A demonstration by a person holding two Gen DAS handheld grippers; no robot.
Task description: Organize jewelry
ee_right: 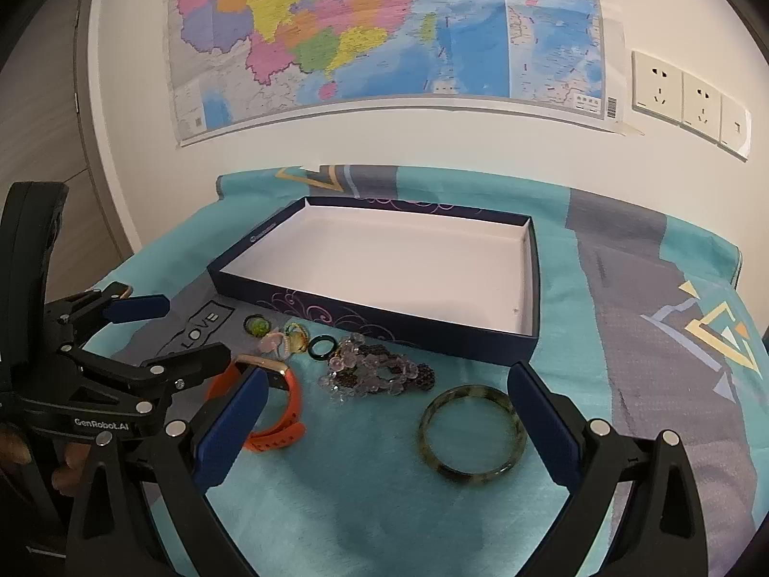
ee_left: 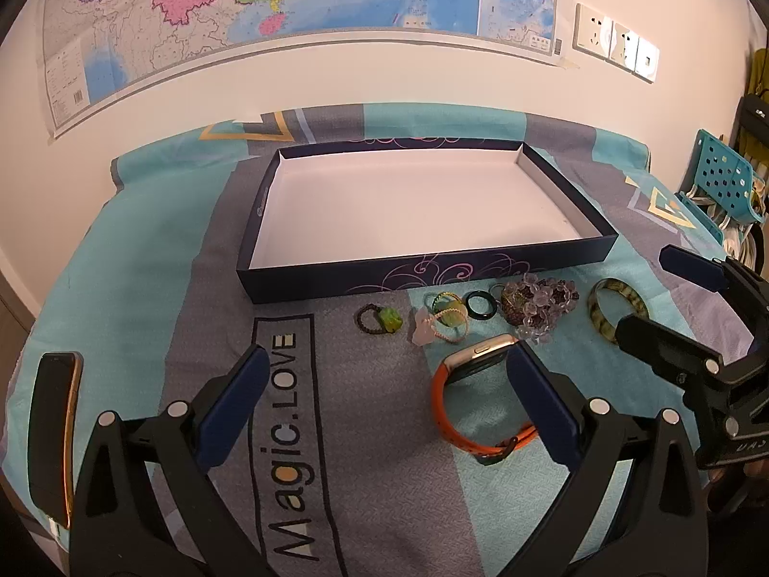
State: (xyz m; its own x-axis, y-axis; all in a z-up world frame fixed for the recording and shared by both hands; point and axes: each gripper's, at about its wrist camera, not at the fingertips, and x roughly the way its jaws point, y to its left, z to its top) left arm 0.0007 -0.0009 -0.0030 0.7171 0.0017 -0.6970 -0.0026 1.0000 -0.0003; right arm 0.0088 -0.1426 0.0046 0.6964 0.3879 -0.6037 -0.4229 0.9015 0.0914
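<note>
Hovering: both claws released, L claw [ee_left: 384, 370] by orange watch [ee_left: 461, 413], R claw [ee_right: 387, 384] over bangle [ee_right: 473, 430]; box [ee_left: 432, 274] behind.

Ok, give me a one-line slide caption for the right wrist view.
Open right gripper poised over a mottled green bangle beside an empty navy cardboard box on a turquoise cloth.

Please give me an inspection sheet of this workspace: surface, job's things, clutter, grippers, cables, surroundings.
Surface: teal and grey cloth.
Job's things: box with nothing inside; in front of it lie orange watch, mottled bangle, bead bracelets, dark ring.
Clutter: phone at the left edge.
Grippers: left gripper and right gripper both open, holding nothing.
Cables: nothing seen.
Surroundings: wall map, sockets.
</note>
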